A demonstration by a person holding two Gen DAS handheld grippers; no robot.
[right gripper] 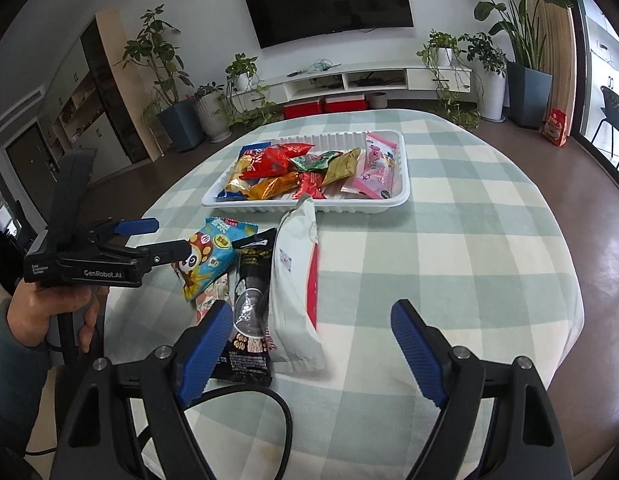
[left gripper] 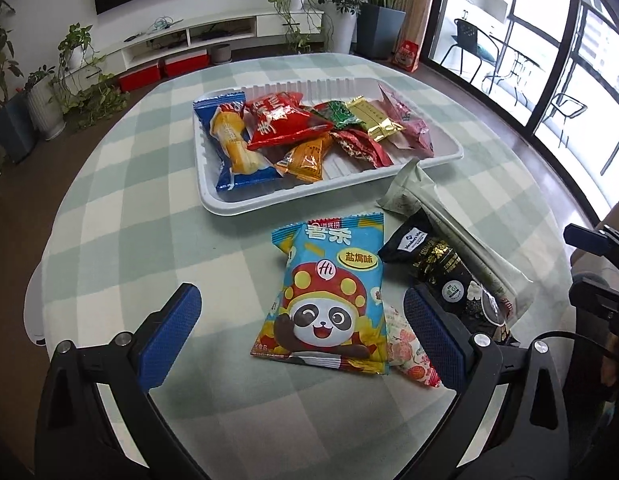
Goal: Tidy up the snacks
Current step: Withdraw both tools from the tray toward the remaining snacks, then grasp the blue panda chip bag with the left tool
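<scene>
Your left gripper [left gripper: 301, 312] hangs wide open straddling the panda snack bag [left gripper: 329, 292], ready to pinch it, while your empty right gripper [right gripper: 309, 344] gapes beside the black packet [right gripper: 249, 312], tray [right gripper: 401, 196] beyond.

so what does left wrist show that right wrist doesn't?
Only left wrist: the balcony chairs through the window, and the panda packet face-on between the open left tool pads.

Only right wrist: the hand holding the left tool, the dark cabinet, and the open right tool holding nothing.

Both: white tray of snacks, black packet, pale long packet, checked tablecloth, TV.
</scene>
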